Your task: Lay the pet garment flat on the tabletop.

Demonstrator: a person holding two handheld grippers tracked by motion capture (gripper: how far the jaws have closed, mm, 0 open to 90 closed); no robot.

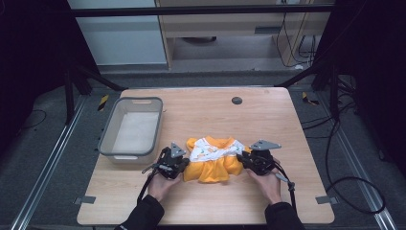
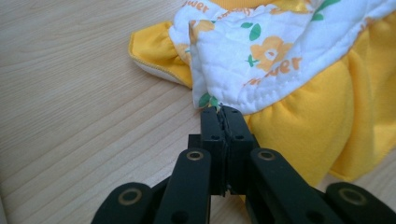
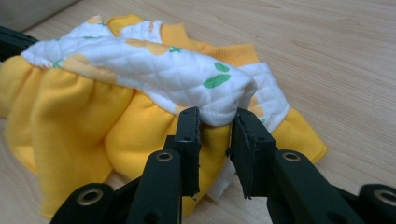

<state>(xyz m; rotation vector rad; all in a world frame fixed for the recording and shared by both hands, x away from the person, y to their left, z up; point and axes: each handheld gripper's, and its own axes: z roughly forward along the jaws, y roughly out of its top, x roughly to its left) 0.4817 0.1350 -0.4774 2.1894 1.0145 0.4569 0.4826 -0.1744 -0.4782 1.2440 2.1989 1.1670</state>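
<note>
A small yellow dress with a white quilted flower-print top (image 1: 214, 162) lies on the wooden table (image 1: 215, 120), near its front. My left gripper (image 1: 183, 163) is at the dress's left side. In the left gripper view, the left gripper (image 2: 222, 110) is shut on the hem of the white quilted part (image 2: 261, 60), which is lifted and folded over. My right gripper (image 1: 245, 158) is at the dress's right side. In the right gripper view, the right gripper (image 3: 216, 115) has its jaws apart, and a raised fold of the quilted cloth (image 3: 187, 74) sits between the tips.
A grey plastic bin (image 1: 106, 136), empty, stands at the left just behind my left gripper. A small black round cap (image 1: 236, 100) sits in the tabletop toward the back. Bare wood stretches behind and in front of the dress.
</note>
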